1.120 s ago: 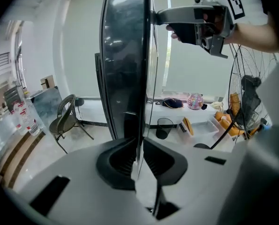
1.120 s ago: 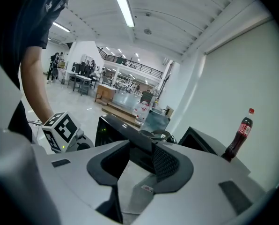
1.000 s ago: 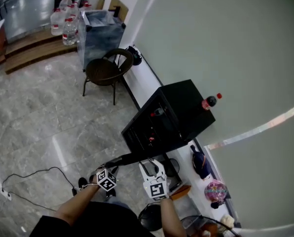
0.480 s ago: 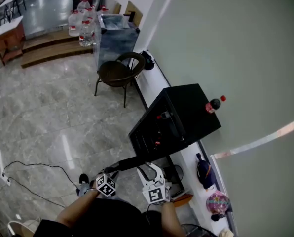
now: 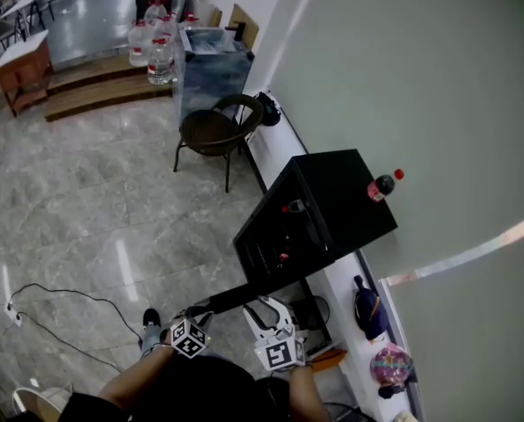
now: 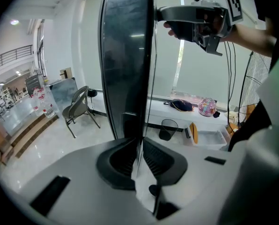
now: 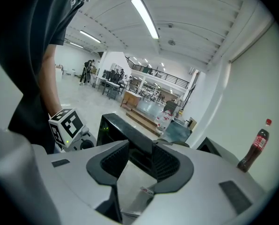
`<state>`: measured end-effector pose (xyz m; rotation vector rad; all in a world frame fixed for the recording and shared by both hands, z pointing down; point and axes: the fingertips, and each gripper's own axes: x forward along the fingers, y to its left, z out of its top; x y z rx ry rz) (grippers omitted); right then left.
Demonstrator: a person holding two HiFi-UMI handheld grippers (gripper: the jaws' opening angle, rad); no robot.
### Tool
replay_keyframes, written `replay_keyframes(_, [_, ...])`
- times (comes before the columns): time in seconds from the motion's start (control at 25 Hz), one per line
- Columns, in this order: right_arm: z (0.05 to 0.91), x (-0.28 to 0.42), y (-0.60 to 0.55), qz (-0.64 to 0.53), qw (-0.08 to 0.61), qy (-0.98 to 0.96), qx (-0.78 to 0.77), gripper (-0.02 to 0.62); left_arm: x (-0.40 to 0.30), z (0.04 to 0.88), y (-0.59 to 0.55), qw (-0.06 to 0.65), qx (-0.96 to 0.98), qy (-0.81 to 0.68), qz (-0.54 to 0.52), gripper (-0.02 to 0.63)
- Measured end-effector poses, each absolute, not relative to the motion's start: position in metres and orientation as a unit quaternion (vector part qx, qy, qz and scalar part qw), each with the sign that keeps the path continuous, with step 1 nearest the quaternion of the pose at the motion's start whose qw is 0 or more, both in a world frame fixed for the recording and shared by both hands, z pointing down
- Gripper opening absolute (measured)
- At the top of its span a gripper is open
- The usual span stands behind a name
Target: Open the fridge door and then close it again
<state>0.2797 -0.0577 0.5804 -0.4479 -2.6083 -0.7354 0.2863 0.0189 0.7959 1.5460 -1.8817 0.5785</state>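
The door (image 5: pixel 244 293) has swung slightly and stands open at 7 o'clock of the fridge (image 5: pixel 337 200). Your left tongs (image 6: pixel 140 144) pinch its thin edge, and your right tongs (image 7: pixel 139 156) clamp its top. It looks stiff and slick, so hold the free edge.

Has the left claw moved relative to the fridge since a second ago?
Yes. Left claw, shut on the fridge door, shifted down-left, away from the fridge cabinet.

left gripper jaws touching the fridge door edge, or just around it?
Touching. The left gripper view shows the left gripper with its jaws shut on the edge of the open fridge door, no gap on either side.
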Motion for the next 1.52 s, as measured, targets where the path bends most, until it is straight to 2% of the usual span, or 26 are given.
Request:
replay_keyframes(0.64, [0.578,0.250,-0.054,-0.244,0.185,-0.941,-0.147,0.160,0.251,0.797,0.021,0.313,0.605,-0.699,0.219,0.048])
replay_keyframes(1.52, [0.576,0.130,-0.105,-0.194,0.228,-0.954,0.021,0.164,0.093,0.794,-0.043,0.254,0.712,-0.607,0.243,0.057])
